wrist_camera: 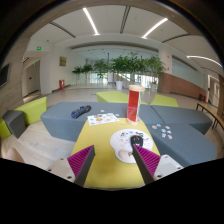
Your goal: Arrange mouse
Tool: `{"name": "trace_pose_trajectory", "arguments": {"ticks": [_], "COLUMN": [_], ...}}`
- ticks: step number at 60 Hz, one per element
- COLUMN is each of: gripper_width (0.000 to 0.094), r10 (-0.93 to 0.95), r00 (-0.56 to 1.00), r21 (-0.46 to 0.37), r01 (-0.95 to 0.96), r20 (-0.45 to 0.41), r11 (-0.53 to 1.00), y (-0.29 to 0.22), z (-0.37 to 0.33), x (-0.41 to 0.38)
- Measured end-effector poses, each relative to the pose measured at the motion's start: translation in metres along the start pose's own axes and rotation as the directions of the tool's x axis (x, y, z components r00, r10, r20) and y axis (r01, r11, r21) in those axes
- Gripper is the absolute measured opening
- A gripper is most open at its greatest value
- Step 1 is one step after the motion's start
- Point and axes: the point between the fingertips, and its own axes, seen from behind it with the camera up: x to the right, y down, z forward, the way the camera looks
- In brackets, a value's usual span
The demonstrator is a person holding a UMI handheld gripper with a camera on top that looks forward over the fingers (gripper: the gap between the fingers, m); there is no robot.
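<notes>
At the near end of a yellow surface (pixel 105 160), we see the gripper (pixel 113 163) with its fingers (pixel 82 161) spread wide, their magenta pads facing inward and holding nothing. Just ahead of the right finger, and partly between the two, lies a white mouse (pixel 129 140), resting on the surface on a pale round mat (pixel 122 148); the fingers do not press on it.

Beyond the mouse we find a sheet of printed paper (pixel 102 119) lying flat to the left, and a tall red-and-white can (pixel 134 102) standing upright to the right. On the grey seating (pixel 62 120) left of the surface sits a dark object (pixel 80 112) that we cannot identify. White dots (pixel 167 130) mark the grey panel to the right.

Farther off, a row of green plants (pixel 120 68) lines a bright hall under long ceiling lights (pixel 92 20).
</notes>
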Motion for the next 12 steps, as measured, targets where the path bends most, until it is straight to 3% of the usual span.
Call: {"name": "trace_pose_trajectory", "arguments": {"ticks": [4, 12], "gripper_width": [0.0831, 0.0829], "r10": [-0.052, 0.012], "r00": [0.999, 1.000], "r21": [0.015, 0.062], "r01": [0.053, -0.012], "r20": [-0.008, -0.003], "r11": [0.998, 0.998], "y": [-0.004, -0.014], "z": [-0.006, -0.009], "x": [-0.003, 0.001]}}
